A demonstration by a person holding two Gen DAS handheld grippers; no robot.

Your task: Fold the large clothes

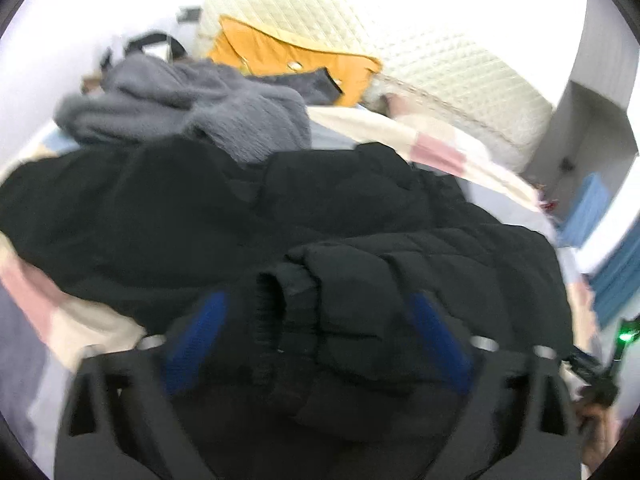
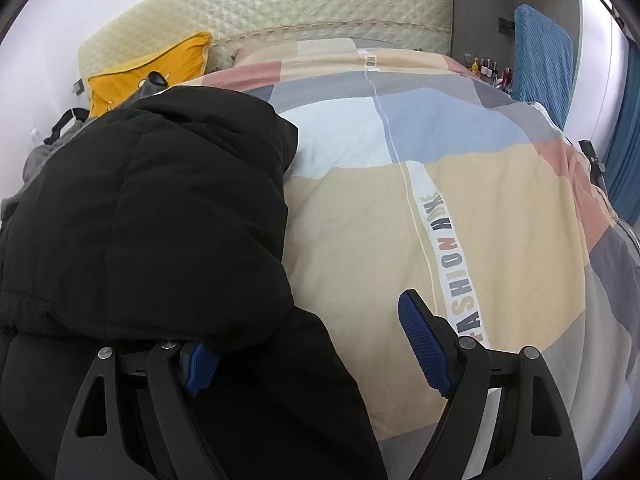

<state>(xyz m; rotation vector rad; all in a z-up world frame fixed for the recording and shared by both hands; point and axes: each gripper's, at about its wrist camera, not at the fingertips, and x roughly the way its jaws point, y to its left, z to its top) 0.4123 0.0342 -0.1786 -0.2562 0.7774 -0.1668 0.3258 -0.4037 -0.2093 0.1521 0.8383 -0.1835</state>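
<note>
A black puffer jacket lies bunched on the patchwork bed cover. In the left wrist view one sleeve's ribbed cuff lies between the blue pads of my left gripper. Its jaws stand wide around the sleeve, and the blurred picture shows no squeeze. In the right wrist view the jacket fills the left half. My right gripper is open at the jacket's right edge. Its left pad is tucked under the fabric. Its right finger stands free over the bed cover.
A grey knit sweater is heaped behind the jacket, and a yellow cushion leans on the quilted headboard. At the far right are small bottles and a blue textured cloth. Bare bed cover spreads right of the jacket.
</note>
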